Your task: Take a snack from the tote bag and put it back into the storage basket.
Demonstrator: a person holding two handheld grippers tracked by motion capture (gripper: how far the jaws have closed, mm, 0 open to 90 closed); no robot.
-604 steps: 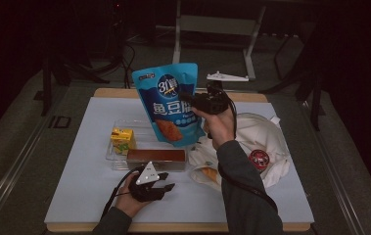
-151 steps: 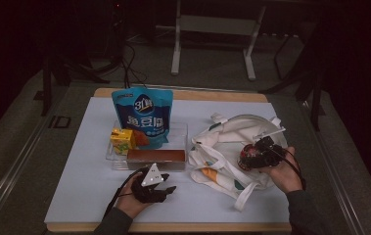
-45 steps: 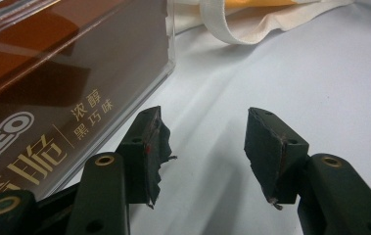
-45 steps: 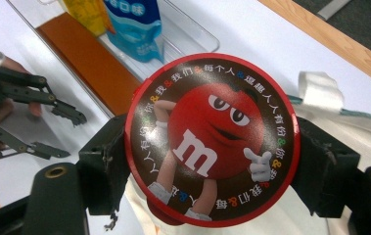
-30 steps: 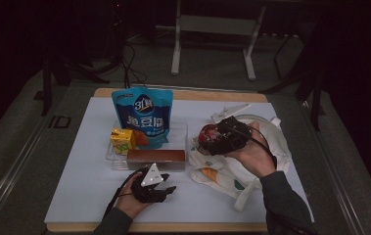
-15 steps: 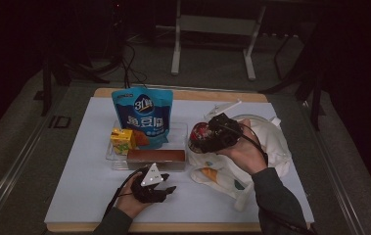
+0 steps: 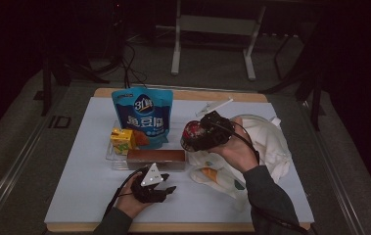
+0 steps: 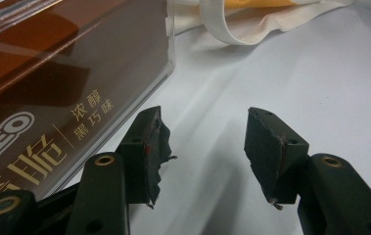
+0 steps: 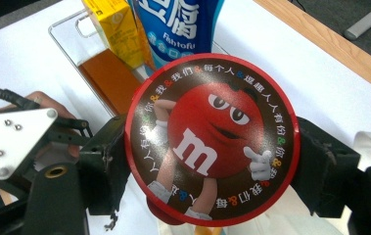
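Red candy tin (image 9: pixel 212 147) clamped in raised right gripper (image 7: pixel 207 134), left gripper (image 7: pixel 166 192) resting

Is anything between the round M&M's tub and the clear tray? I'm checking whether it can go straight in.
Nothing visible blocks it. The right gripper holds the M&M's tub above the table, beside the clear tray, where the juice carton, Fishtofu pouch and brown box already sit.
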